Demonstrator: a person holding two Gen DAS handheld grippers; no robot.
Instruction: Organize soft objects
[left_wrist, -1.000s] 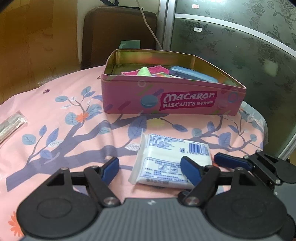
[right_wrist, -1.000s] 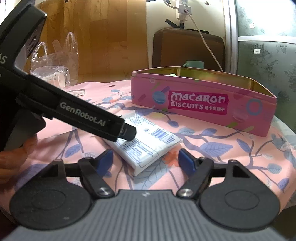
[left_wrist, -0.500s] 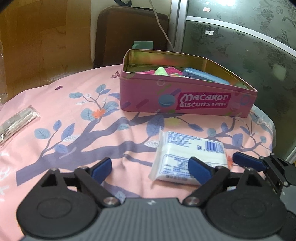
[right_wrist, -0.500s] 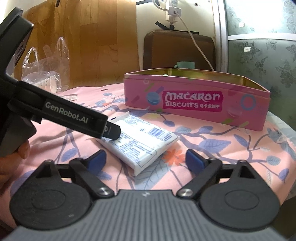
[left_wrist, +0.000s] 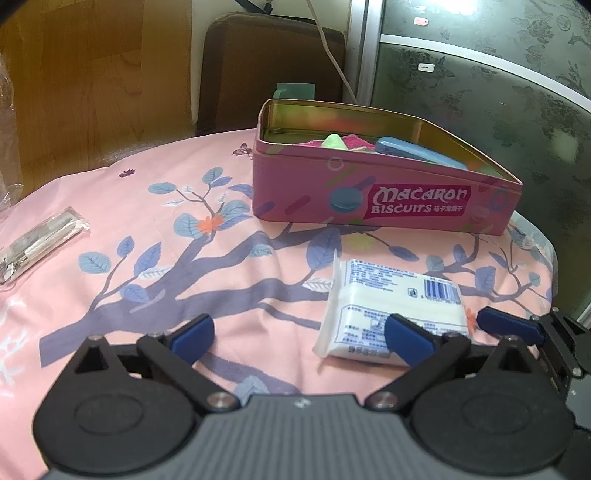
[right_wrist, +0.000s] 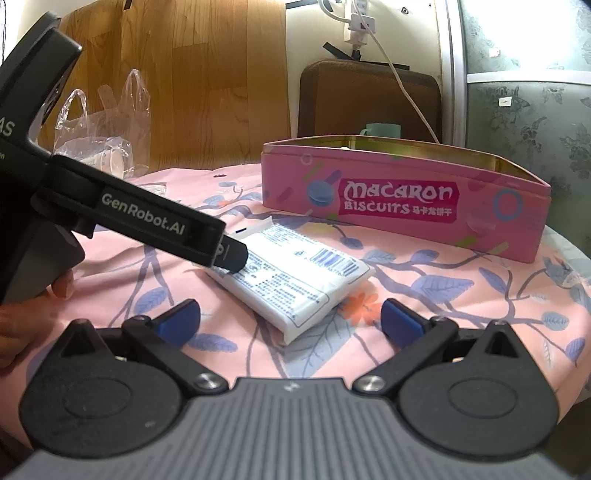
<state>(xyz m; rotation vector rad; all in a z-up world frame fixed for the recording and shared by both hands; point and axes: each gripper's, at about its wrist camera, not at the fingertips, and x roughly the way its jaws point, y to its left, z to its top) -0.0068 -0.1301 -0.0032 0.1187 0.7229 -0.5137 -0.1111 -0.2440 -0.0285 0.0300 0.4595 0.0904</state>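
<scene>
Just in front of the pink biscuit tin (right_wrist: 402, 206), a tissue pack (right_wrist: 295, 280) is left lying flat on the cloth, unheld. Both the left gripper (left_wrist: 299, 332) and the right gripper (right_wrist: 290, 319) are seen with jaws opening wide and nothing pinched, seemingly readied to straddle the pack for transfer into the tin, where other soft items are already stowed.

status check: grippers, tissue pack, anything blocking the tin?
Left gripper opening, empty. Right gripper open, empty. Tissue pack flat on tablecloth, outside tin. Path to tin clear.
</scene>
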